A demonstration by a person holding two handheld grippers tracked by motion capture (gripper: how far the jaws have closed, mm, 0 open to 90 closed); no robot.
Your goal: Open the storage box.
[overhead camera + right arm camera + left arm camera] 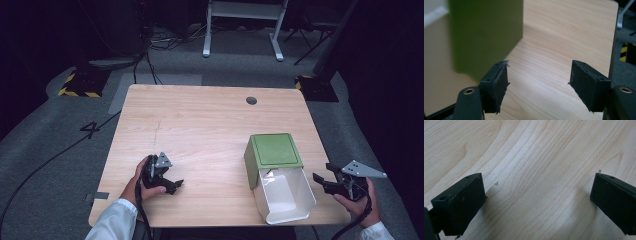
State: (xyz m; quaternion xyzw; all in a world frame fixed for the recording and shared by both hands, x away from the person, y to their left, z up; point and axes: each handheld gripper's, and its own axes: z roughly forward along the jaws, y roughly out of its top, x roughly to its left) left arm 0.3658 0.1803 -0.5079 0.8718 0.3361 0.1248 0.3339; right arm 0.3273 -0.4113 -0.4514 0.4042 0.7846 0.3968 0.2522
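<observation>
Bin (280, 180) lies on its side on the wooden table (200, 125), at about 4 o'clock from the table's middle and close to the near edge; its body is white, with the open mouth turned toward the person and a pale, bare interior on view; a green lid (276, 149) stands at the far end, its flat square face turned upward and a green side panel dropping at the 9 o'clock side; in the right gripper view the green panel (486, 35) appears blurred at 10 o'clock, just beyond the jaws. Right gripper (324, 182) is held in a hand at 3 o'clock of the bin, just beside it and not touching; its jaws stand wide apart with nothing between them. Left gripper (175, 184) is held low over the table at 9 o'clock of the bin, well apart from it; its jaws are likewise spread, with bare wood grain between them.
</observation>
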